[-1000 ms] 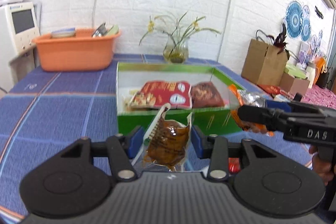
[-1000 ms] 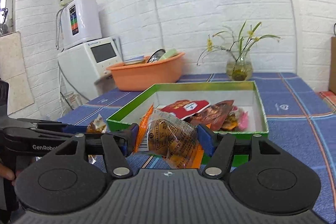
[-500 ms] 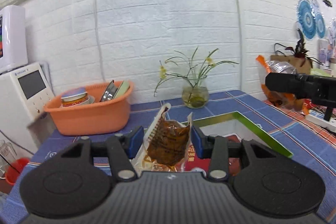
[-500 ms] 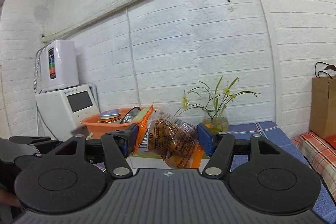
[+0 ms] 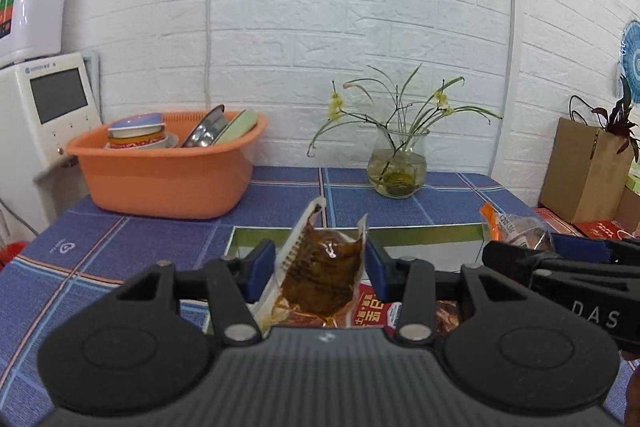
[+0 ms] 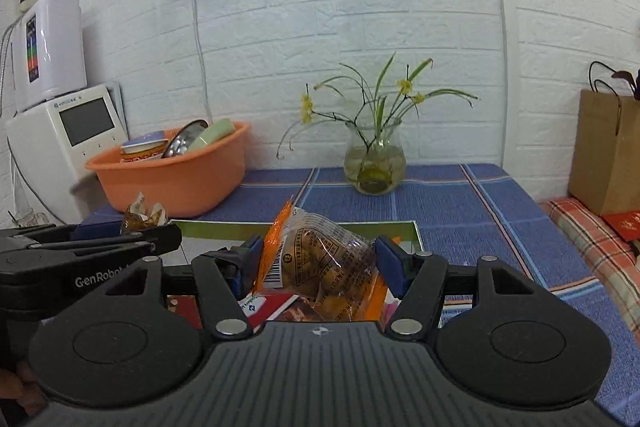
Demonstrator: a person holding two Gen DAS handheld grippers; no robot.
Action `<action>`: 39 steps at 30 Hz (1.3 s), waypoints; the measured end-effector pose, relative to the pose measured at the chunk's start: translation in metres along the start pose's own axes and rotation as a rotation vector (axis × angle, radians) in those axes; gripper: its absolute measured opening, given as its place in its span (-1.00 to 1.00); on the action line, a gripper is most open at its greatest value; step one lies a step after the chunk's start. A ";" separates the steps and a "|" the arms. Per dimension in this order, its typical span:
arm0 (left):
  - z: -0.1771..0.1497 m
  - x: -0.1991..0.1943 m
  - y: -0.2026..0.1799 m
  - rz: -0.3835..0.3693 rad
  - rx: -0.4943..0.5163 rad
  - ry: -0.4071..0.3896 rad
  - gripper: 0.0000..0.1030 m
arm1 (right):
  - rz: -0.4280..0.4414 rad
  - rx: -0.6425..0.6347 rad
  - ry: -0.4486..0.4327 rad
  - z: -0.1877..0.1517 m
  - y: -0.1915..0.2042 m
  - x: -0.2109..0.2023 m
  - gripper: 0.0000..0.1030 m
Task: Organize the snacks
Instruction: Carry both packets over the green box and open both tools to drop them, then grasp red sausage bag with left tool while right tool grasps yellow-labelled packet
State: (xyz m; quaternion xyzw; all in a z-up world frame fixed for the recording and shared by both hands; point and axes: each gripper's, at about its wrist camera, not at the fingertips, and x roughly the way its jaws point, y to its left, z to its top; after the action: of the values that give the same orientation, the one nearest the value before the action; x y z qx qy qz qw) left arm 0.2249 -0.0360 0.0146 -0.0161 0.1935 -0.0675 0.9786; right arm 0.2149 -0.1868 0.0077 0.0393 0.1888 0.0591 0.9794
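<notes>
My left gripper (image 5: 320,269) is shut on a clear packet of brown snack (image 5: 322,279) and holds it upright over the green snack box (image 5: 424,233). My right gripper (image 6: 318,265) is shut on an orange-edged clear snack bag (image 6: 320,263), also over the green box (image 6: 224,229). Red packets (image 5: 374,311) lie in the box below. The right gripper and its bag (image 5: 516,229) show at the right of the left wrist view. The left gripper and its packet (image 6: 142,215) show at the left of the right wrist view.
An orange basin (image 5: 168,179) with dishes stands at the back left on the blue checked table (image 5: 120,247). A glass vase with flowers (image 5: 398,167) stands at the back. A white appliance (image 5: 44,107) is at the far left, a brown paper bag (image 6: 608,163) at the right.
Both grippers, still holding their snacks, have come down from a raised position to just over the green box. The box's far rim and the packets inside are in sight again.
</notes>
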 end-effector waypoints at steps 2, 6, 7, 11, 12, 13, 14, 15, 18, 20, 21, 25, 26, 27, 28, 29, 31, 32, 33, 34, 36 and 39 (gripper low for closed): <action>-0.002 0.005 0.001 -0.007 0.004 0.016 -0.15 | -0.010 -0.003 0.011 -0.003 -0.002 0.003 0.95; -0.003 0.006 0.003 0.002 0.003 0.021 -0.15 | -0.025 -0.010 0.020 -0.006 -0.002 0.006 0.95; -0.002 0.006 0.003 0.001 0.003 0.022 -0.15 | -0.028 -0.014 0.024 -0.006 -0.002 0.007 0.95; -0.003 0.006 0.001 0.015 0.025 0.021 -0.14 | -0.028 -0.026 0.034 -0.008 -0.001 0.010 0.95; -0.003 0.007 0.000 0.012 0.026 0.025 -0.12 | -0.029 -0.029 0.036 -0.008 -0.001 0.011 0.95; -0.003 0.007 0.000 0.010 0.028 0.026 -0.11 | -0.030 -0.032 0.037 -0.008 0.000 0.011 0.95; -0.004 0.007 -0.001 0.011 0.033 0.027 -0.11 | -0.032 -0.035 0.038 -0.009 0.000 0.012 0.95; -0.004 0.008 -0.002 0.011 0.043 0.030 -0.12 | -0.033 -0.038 0.040 -0.009 0.000 0.012 0.95; -0.005 0.010 -0.002 0.010 0.046 0.032 -0.14 | -0.037 -0.038 0.050 -0.010 -0.002 0.015 0.95; -0.005 0.011 -0.001 0.011 0.045 0.032 -0.14 | -0.041 -0.037 0.058 -0.010 -0.003 0.019 0.95; -0.005 0.012 -0.001 0.012 0.045 0.035 -0.14 | -0.042 -0.037 0.062 -0.010 -0.003 0.019 0.95; -0.004 0.013 0.005 0.017 0.031 0.044 -0.14 | -0.032 -0.014 0.078 -0.011 -0.007 0.023 1.00; -0.004 0.012 0.005 0.014 0.035 0.044 -0.11 | -0.020 0.005 0.090 -0.011 -0.009 0.024 1.00; -0.003 0.011 0.005 0.014 0.040 0.043 -0.02 | -0.010 0.029 0.103 -0.012 -0.011 0.025 1.00; -0.002 0.008 0.005 0.013 0.044 0.037 0.01 | 0.002 0.050 0.114 -0.012 -0.012 0.026 1.00; -0.001 0.006 0.004 0.015 0.050 0.034 0.02 | 0.010 0.064 0.114 -0.012 -0.013 0.025 1.00; 0.002 0.000 0.003 0.017 0.062 0.017 0.11 | 0.015 0.063 0.102 -0.010 -0.012 0.021 1.00; 0.004 -0.004 0.003 0.018 0.067 0.009 0.14 | 0.013 0.054 0.091 -0.008 -0.011 0.018 1.00; 0.005 -0.009 0.002 0.019 0.073 0.001 0.21 | 0.010 0.045 0.078 -0.007 -0.010 0.014 1.00; 0.007 -0.014 0.001 0.021 0.079 -0.005 0.25 | 0.007 0.038 0.065 -0.005 -0.010 0.010 1.00; 0.004 -0.029 0.000 0.012 0.095 -0.011 0.31 | 0.008 0.034 0.038 -0.001 -0.011 0.003 1.00; -0.013 -0.053 0.004 -0.034 0.107 -0.005 0.35 | 0.022 0.042 0.016 0.003 -0.013 -0.005 1.00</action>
State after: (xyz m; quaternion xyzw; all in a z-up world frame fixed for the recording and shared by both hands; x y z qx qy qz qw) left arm 0.1715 -0.0246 0.0223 0.0327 0.1870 -0.0944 0.9773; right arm 0.2126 -0.2006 0.0112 0.0614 0.1973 0.0662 0.9762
